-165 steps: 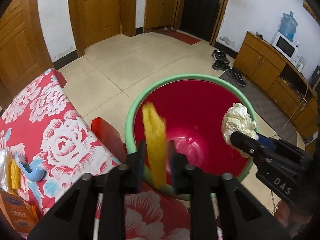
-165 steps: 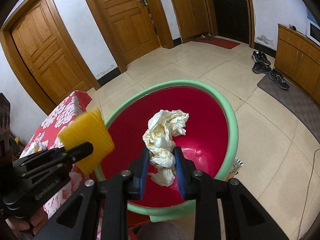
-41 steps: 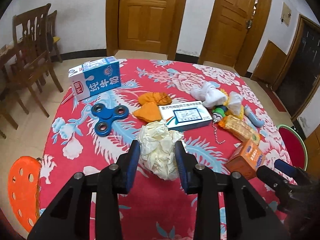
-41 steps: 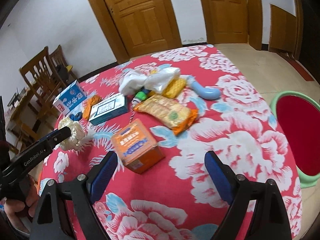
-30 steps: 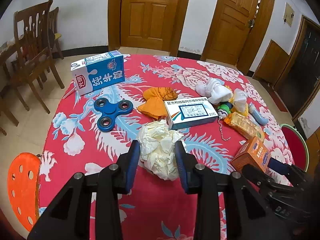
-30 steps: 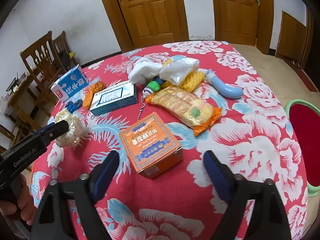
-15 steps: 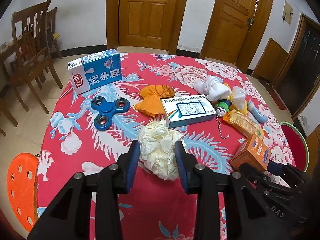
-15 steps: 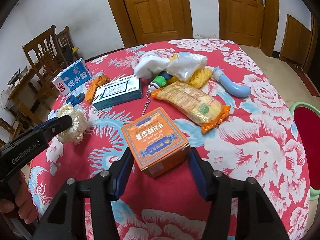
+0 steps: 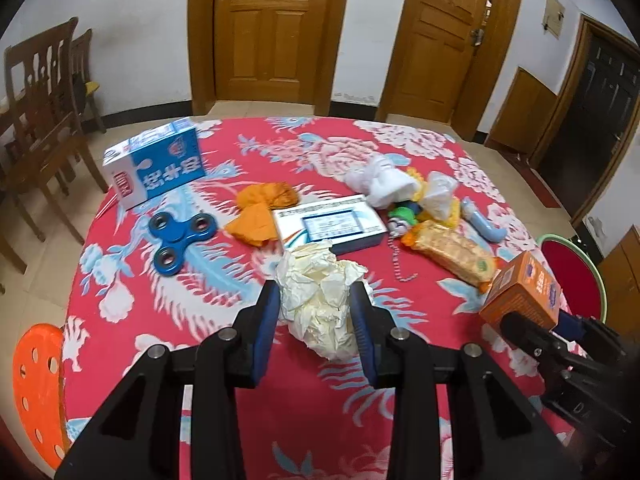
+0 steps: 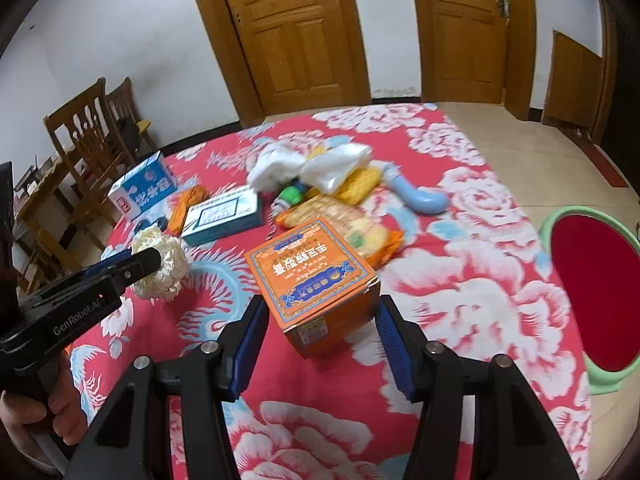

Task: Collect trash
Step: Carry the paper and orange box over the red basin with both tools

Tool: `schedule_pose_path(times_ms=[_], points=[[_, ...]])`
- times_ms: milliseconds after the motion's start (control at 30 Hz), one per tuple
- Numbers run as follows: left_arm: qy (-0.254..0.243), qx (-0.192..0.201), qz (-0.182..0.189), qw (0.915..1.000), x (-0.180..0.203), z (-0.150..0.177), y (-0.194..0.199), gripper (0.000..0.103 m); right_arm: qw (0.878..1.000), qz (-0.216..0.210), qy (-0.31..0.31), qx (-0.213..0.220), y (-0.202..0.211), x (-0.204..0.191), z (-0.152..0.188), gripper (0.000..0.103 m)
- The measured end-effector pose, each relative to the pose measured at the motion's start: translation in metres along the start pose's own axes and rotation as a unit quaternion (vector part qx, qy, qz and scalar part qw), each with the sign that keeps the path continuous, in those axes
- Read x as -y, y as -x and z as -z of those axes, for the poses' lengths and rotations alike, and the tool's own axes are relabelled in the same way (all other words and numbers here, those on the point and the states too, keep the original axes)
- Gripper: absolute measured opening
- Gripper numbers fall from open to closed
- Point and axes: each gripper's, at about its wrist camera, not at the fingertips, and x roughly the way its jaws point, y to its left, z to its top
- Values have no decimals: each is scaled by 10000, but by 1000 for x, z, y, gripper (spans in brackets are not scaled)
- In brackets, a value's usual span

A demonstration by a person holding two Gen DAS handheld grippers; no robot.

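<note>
left gripper point(image 9: 316, 330) clamps a crumpled paper wad point(image 9: 320, 300), both blue pads pressed into its sides, wad lifted off the red floral tablecloth point(image 9: 280, 420). right gripper point(image 10: 318, 344) has just been closing; its jaws stand at medium width around the orange box point(image 10: 316, 276), pads at the box's near corners, and it looks gripped and raised, though contact on the left pad is hard to confirm. in the right wrist view the person's hand point(image 10: 24, 412) holds the left gripper's handle at the lower left.

near part of the cloth in front of both grippers is bare. past the wad lie a white-and-teal flat box point(image 9: 330, 224), an orange cloth point(image 9: 260, 212) touching its left end, and a blue fidget spinner point(image 9: 180, 236) further left with open cloth round it. a snack packet point(image 9: 452, 252) lies just behind the orange box. a clutter of white bags point(image 9: 384, 182) and a pale blue curved tube point(image 9: 482, 226) sit mid-table toward the right edge. a blue milk carton point(image 9: 156, 168) stands near the far left edge.

off the right edge on the floor, the red basin with green rim point(image 10: 592, 300) stands open. an orange stool point(image 9: 36, 380) sits off the near left edge, wooden chairs point(image 9: 36, 96) beyond. tile floor to the wooden doors point(image 9: 276, 32) is open.
</note>
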Motion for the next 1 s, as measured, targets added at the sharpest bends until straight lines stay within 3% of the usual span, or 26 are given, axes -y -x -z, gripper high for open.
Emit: schedule_pose_path(times_ms=[500,1000], points=[[-570,25,366,9977,65,-15,0,36,9965,414,-588,418,41,60,-5,58],[-1166,56,670,9909,137,-22,-4,36,9844,823,-1357,761,75,134,3,58]])
